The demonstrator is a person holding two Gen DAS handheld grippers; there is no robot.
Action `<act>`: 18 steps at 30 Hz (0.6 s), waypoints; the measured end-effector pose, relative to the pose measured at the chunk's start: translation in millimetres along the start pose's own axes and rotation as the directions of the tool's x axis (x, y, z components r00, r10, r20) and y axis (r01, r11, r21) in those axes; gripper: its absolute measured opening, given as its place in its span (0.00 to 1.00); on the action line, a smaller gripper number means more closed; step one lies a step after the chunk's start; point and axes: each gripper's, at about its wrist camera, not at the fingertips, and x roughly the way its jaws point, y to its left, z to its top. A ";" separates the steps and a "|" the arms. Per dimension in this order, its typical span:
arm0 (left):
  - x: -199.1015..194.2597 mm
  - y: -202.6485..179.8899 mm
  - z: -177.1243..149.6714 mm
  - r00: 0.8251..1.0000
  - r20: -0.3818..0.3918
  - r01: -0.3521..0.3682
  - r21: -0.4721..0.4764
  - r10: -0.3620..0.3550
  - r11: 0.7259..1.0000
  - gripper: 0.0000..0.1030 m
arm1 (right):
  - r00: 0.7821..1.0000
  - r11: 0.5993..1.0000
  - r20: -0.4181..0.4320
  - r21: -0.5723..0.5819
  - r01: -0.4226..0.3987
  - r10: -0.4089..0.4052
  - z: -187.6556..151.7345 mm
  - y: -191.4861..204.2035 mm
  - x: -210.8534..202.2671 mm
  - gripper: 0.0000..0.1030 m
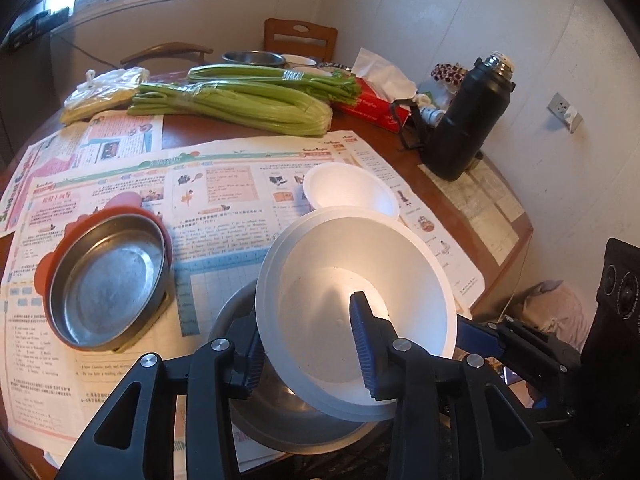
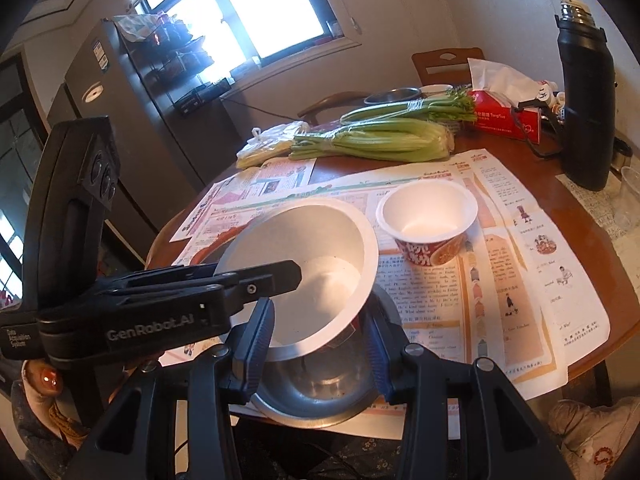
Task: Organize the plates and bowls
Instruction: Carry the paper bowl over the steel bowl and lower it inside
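Newspaper point(image 1: 224, 200) covers the round bench point(image 2: 592, 248); celery point(image 1: 240, 104) lies at twelve o'clock. The left tool point(image 1: 308, 348) pinches a white bowl point(image 1: 320, 300); the right tool point(image 2: 320, 344) straddles a steel bowl point(image 2: 320, 396), wide apart.

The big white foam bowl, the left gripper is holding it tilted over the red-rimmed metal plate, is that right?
Not quite. The left gripper holds the big white foam bowl tilted over the round steel bowl, not the red-rimmed metal plate alongside; see the left wrist view.

Left gripper point(image 1: 310, 348) reaches in level, fingers point(image 1: 362, 344) pinched across a white bowl's point(image 1: 340, 280) rim, holding it tilted. Right gripper point(image 2: 320, 354) sits low, fingers point(image 2: 256, 346) spread wide, gripping nothing.
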 end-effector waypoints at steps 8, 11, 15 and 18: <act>9.1 8.6 -9.0 0.999 -0.033 -0.007 -0.035 0.006 0.999 0.38 | 0.999 1.000 -0.034 -0.002 -0.022 0.022 -9.3 -4.2 11.6 0.44; 11.5 10.2 -12.3 0.999 -0.039 -0.008 -0.035 0.006 0.999 0.38 | 0.999 1.000 -0.044 -0.003 -0.031 0.031 -12.5 -4.5 14.1 0.44; 13.3 11.3 -16.7 0.999 -0.047 -0.005 -0.036 0.003 0.999 0.38 | 0.998 0.999 -0.049 0.001 -0.036 0.036 -14.8 -6.0 14.5 0.44; 14.0 13.7 -18.9 0.999 -0.052 -0.007 -0.040 0.004 0.999 0.38 | 0.998 0.999 -0.057 -0.010 -0.032 0.031 -15.5 -4.2 15.7 0.44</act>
